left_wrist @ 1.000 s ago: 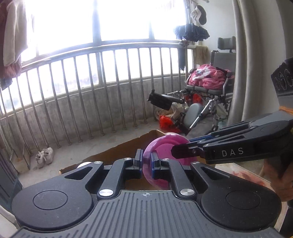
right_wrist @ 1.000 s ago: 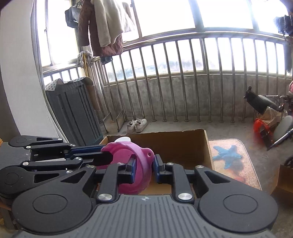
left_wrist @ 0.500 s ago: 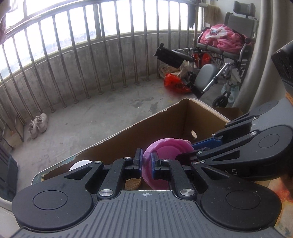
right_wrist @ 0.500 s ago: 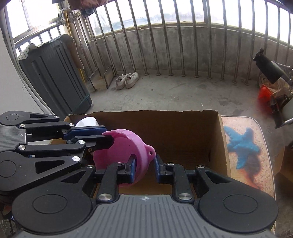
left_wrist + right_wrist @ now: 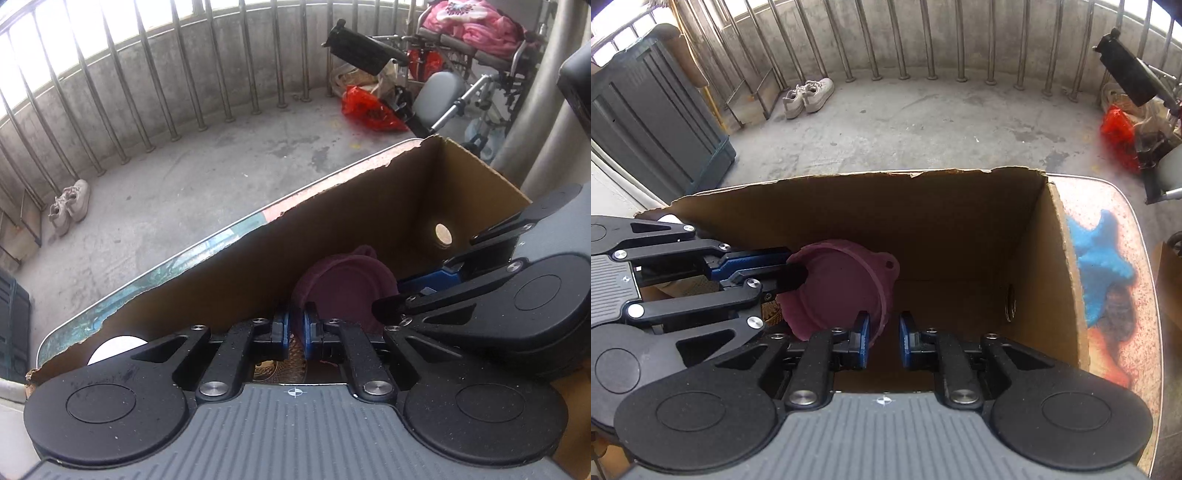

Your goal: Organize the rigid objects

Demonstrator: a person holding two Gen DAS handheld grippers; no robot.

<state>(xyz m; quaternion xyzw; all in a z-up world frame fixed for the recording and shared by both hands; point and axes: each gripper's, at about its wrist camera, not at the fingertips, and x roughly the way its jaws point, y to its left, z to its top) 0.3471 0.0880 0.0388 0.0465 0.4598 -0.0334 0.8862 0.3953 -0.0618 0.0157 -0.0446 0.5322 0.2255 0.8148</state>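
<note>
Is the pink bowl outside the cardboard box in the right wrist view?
No, the pink bowl hangs inside the cardboard box, below its rim, with the left gripper shut on its edge.

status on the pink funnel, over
left gripper shut on pink funnel rim. right gripper jaws closing, rim between them. funnel inside cardboard box. no blocker seen.

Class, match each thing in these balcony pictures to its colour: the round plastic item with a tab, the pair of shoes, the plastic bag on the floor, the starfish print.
Things:
1. round plastic item
2. shoes
3. plastic bag
4. starfish print

Colours:
A. blue
B. white
C. pink
D. red

Pairs: 1-C, 2-B, 3-D, 4-A
</note>
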